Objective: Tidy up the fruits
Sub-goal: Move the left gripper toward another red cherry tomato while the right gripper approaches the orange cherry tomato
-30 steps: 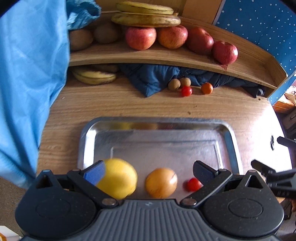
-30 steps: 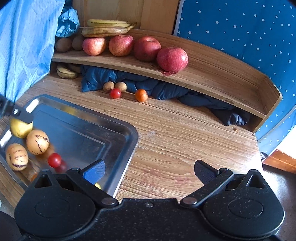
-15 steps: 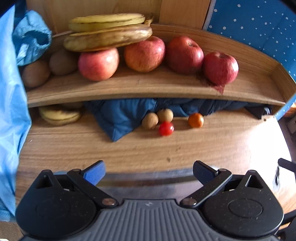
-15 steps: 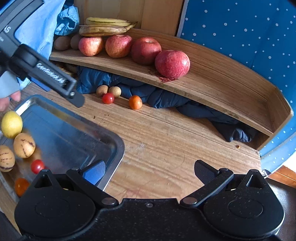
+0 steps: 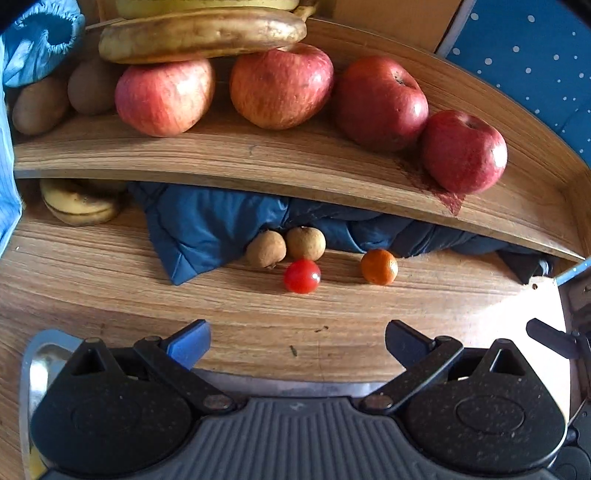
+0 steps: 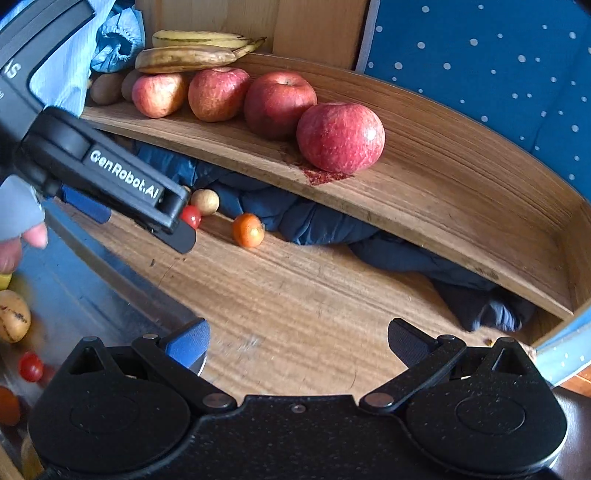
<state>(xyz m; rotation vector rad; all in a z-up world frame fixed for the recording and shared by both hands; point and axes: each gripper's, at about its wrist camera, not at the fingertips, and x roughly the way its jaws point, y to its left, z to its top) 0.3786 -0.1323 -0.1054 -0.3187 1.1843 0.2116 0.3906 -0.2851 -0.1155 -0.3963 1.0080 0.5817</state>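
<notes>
Left gripper point(image 5: 297, 341): jaws spread wide, nothing between them, positioned over the wooden table point(image 5: 110, 288) just past the metal tray point(image 5: 35, 365) rim. Ahead of it lie a cherry tomato point(image 5: 301, 276), two small brown fruits point(image 5: 285, 246) touching each other, and a small orange point(image 5: 379, 266), all beside the blue cloth point(image 5: 207, 225). Right gripper point(image 6: 298, 341): jaws likewise spread and empty, over the table beside the tray. Four apples point(image 5: 280, 85) sit on the shelf point(image 5: 258, 158) beneath bananas point(image 5: 203, 35).

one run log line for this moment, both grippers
left hand-held gripper: open, empty, facing cherry tomato | right hand-held gripper: open, empty, over table
</notes>
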